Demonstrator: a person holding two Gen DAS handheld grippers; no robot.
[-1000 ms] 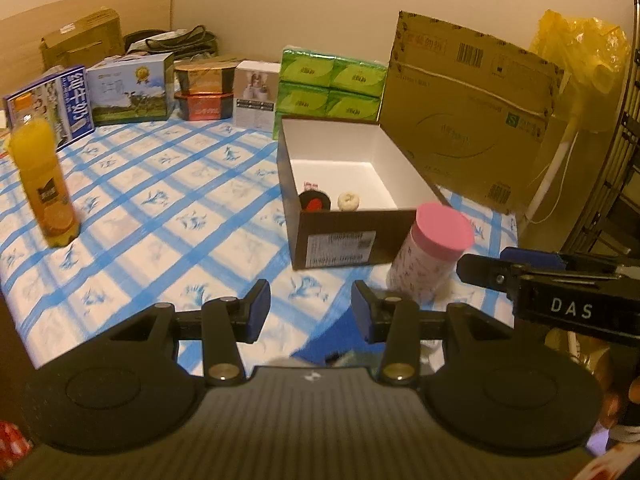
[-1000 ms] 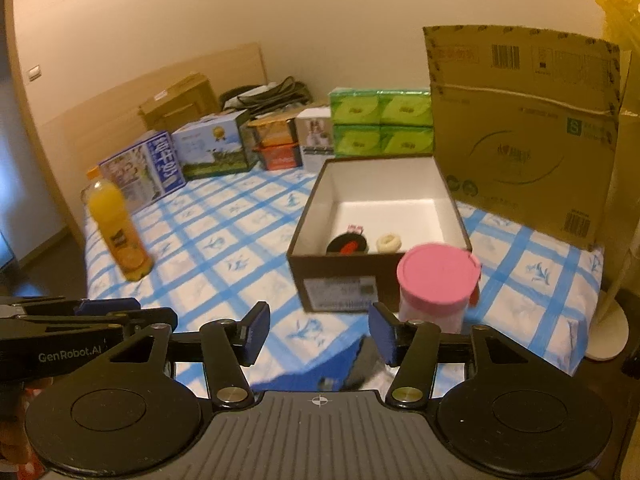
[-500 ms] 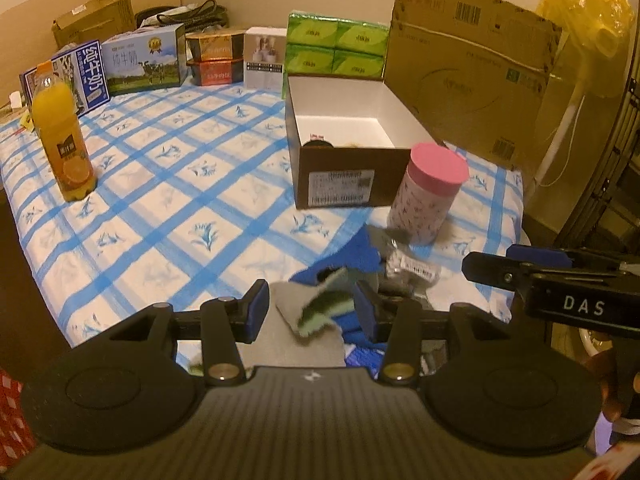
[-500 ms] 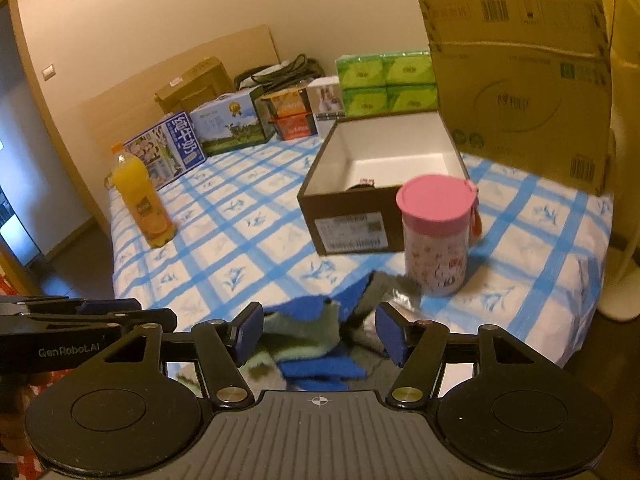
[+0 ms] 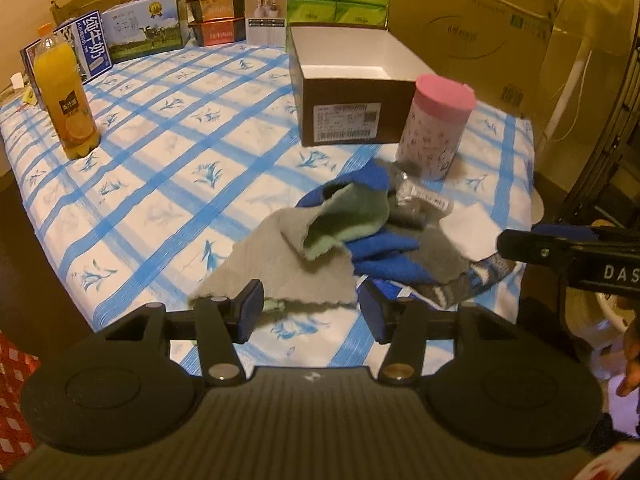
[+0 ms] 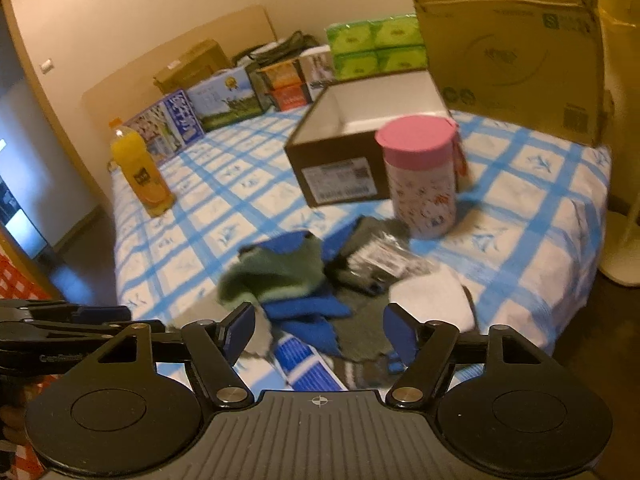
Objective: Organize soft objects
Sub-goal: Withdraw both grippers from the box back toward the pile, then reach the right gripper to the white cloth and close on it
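A heap of soft cloths lies on the blue-checked bed near its front edge: a grey cloth (image 5: 280,256), a green one (image 5: 352,216), blue ones (image 5: 384,256), a white one (image 5: 472,232) and a striped sock (image 5: 460,288). The heap also shows in the right wrist view (image 6: 304,280). My left gripper (image 5: 310,314) is open and empty, just short of the grey cloth. My right gripper (image 6: 318,332) is open and empty, over the near edge of the heap. An open brown box (image 5: 352,80) stands behind the heap.
A pink-lidded cup (image 5: 436,124) stands right of the box. An orange juice bottle (image 5: 66,100) stands at the left. Cartons and green tissue packs (image 5: 336,0) line the back. A large cardboard sheet (image 5: 472,28) leans at the right. A small plastic packet (image 5: 424,200) lies on the heap.
Both grippers have pulled back and tilted down, so the cloth heap has come into full view. The box and cup now look farther off. Both jaws stay open.
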